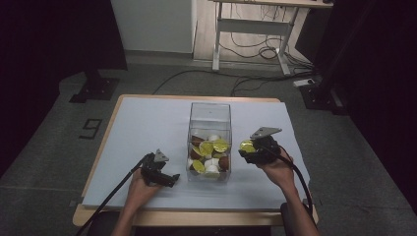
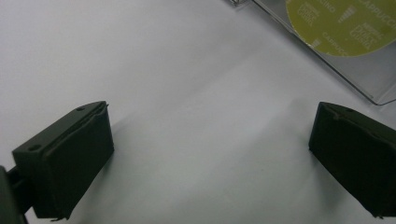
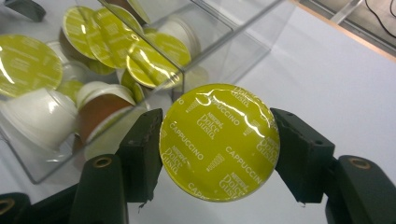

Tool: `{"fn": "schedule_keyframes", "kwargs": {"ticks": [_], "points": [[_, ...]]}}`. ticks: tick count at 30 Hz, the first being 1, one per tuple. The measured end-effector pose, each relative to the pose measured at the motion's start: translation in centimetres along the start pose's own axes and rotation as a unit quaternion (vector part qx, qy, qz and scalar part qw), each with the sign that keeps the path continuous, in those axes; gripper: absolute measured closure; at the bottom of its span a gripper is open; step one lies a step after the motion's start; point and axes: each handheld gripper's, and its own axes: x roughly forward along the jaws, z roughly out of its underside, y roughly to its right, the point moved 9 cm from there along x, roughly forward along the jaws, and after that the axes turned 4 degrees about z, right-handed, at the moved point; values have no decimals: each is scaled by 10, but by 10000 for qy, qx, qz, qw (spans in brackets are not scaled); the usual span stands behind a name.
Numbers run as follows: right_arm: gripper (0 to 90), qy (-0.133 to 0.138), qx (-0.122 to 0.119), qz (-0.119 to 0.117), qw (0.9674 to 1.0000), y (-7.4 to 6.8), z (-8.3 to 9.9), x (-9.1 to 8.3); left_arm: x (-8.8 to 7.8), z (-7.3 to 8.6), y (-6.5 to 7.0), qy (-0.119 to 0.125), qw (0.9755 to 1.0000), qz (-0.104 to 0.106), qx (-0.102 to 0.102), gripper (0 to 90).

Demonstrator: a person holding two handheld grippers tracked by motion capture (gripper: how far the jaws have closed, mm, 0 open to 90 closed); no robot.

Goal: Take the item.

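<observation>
A clear plastic box (image 1: 209,114) stands upright in the middle of the table, holding several coffee capsules (image 1: 210,153) with yellow-green foil lids, white and brown bodies. My right gripper (image 1: 249,149) is just right of the box, shut on one capsule (image 3: 219,141) whose yellow-green lid reads "Cappuccino"; both jaws press its rim. The box wall (image 3: 224,56) and the capsules inside lie just beyond it. My left gripper (image 1: 169,178) rests low on the table left of the box, open, with bare table between its jaws (image 2: 210,154). A corner of the box (image 2: 373,88) shows at upper right there.
The table (image 1: 142,128) is covered by a pale sheet with a wooden edge. Cables (image 1: 113,191) trail from both grippers toward the person. On the floor behind are a desk frame (image 1: 255,29), black stands and loose cables.
</observation>
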Motion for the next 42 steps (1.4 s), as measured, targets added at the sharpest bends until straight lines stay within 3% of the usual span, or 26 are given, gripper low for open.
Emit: {"fn": "schedule_keyframes", "kwargs": {"ticks": [6, 23, 42], "points": [[381, -141, 140, 154, 9997, 8, 17, 4, 0, 0, 0, 2, 10000, -1, -5, 0], [381, -158, 357, 438, 9983, 29, 39, 8, 0, 0, 0, 5, 10000, 1, -11, 0], [381, -254, 472, 390, 9978, 32, 58, 24, 0, 0, 0, 2, 10000, 1, -8, 0]]}}
